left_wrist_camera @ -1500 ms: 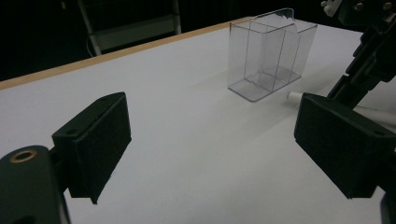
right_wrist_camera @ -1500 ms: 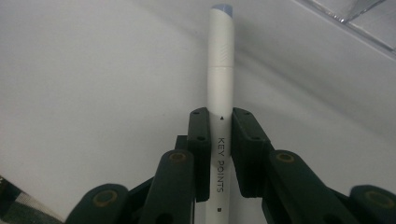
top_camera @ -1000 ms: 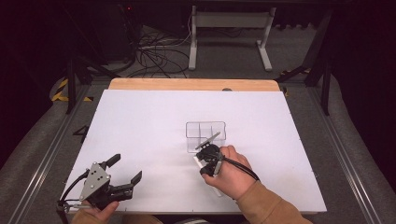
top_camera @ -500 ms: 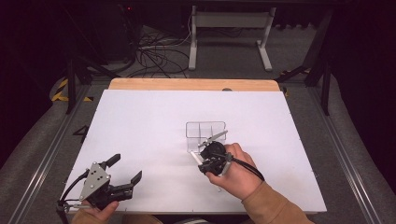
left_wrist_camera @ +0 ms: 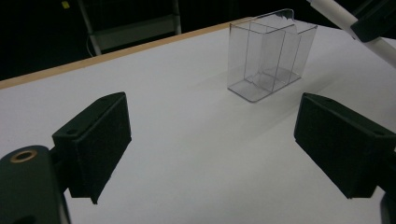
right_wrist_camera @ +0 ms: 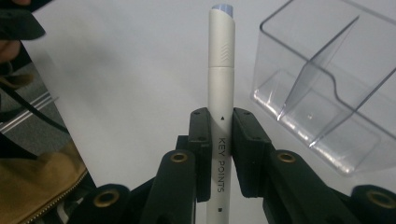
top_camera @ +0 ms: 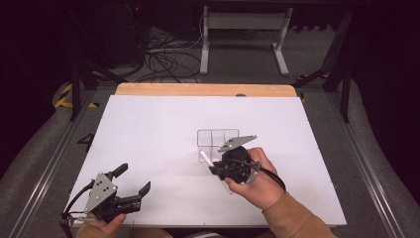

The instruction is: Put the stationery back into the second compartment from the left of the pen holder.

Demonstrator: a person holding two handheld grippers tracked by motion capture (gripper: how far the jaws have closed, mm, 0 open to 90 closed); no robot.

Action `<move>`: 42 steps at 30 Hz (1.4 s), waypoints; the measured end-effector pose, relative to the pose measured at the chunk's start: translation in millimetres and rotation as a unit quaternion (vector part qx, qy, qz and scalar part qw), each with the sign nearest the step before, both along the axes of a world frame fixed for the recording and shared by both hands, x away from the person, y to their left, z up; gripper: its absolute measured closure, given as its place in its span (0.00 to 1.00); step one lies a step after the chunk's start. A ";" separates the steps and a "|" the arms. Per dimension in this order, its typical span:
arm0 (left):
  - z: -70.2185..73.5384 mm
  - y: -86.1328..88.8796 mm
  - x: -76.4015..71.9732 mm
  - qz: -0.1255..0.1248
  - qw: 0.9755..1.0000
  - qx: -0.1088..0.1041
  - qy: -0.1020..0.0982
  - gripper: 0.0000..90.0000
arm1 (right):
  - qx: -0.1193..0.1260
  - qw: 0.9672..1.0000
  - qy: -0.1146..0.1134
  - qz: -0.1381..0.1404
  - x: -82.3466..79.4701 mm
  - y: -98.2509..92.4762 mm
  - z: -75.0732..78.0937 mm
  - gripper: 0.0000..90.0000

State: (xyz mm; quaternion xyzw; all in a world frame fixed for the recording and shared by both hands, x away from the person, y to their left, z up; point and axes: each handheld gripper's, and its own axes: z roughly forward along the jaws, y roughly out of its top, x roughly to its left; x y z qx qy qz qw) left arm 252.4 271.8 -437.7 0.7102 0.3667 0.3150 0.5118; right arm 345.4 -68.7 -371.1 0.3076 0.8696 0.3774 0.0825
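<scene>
A clear plastic holder with compartments stands near the middle of the white table. Just in front of it my right gripper is shut on a white pen, lifted off the table. In the right gripper view the pen rises between the two jaws of the right gripper, printed "KEY POINTS", with the holder to its right. My left gripper rests open at the table's near left corner, nothing between its jaws. The left gripper view has the holder ahead and the pen at top right.
A wooden strip edges the table's far side. Beyond it are a metal stand and loose cables on the floor. Metal rails run along both sides of the table.
My right hand has turned and lifted the pen, swinging it from flat near the table to pointing up and left beside the holder. The left gripper has stayed put.
</scene>
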 end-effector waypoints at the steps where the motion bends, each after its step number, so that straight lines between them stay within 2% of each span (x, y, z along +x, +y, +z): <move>1: 0.1 0.0 -0.1 0.000 1.000 0.000 0.000 0.13 | 0.008 1.000 -0.004 0.001 -0.4 -1.1 1.7 0.87; 9: 0.0 -0.3 -0.3 0.000 1.000 0.001 0.001 0.13 | 0.059 0.997 -0.036 0.031 0.5 -12.3 11.5 0.87; 13: -0.1 -0.3 -0.2 0.000 1.000 0.001 0.001 0.13 | 0.089 0.993 -0.064 0.044 1.6 -18.4 13.6 0.87; 21: -0.3 -0.5 -0.3 0.000 1.000 0.000 0.001 0.13 | 0.146 0.983 -0.106 0.045 4.7 -29.2 19.1 0.87; 25: -0.2 -0.5 -0.2 -0.001 1.000 0.001 0.001 0.13 | 0.169 0.978 -0.115 0.047 7.5 -33.8 19.5 0.88; 29: -0.4 -0.4 -0.1 0.000 1.000 0.002 0.001 0.13 | 0.201 0.970 -0.128 0.054 11.9 -39.4 19.6 0.87; 35: -0.5 -0.4 0.0 -0.001 1.000 0.002 0.002 0.13 | 0.224 0.960 -0.160 0.050 18.3 -45.4 21.5 0.87; 39: -0.5 -0.4 0.0 0.000 1.000 0.001 0.002 0.13 | 0.239 0.952 -0.180 0.056 21.8 -46.9 22.6 0.87; 42: -0.5 -0.4 -0.1 0.000 1.000 0.002 0.002 0.13 | 0.241 0.950 -0.189 0.054 26.5 -47.3 21.9 0.87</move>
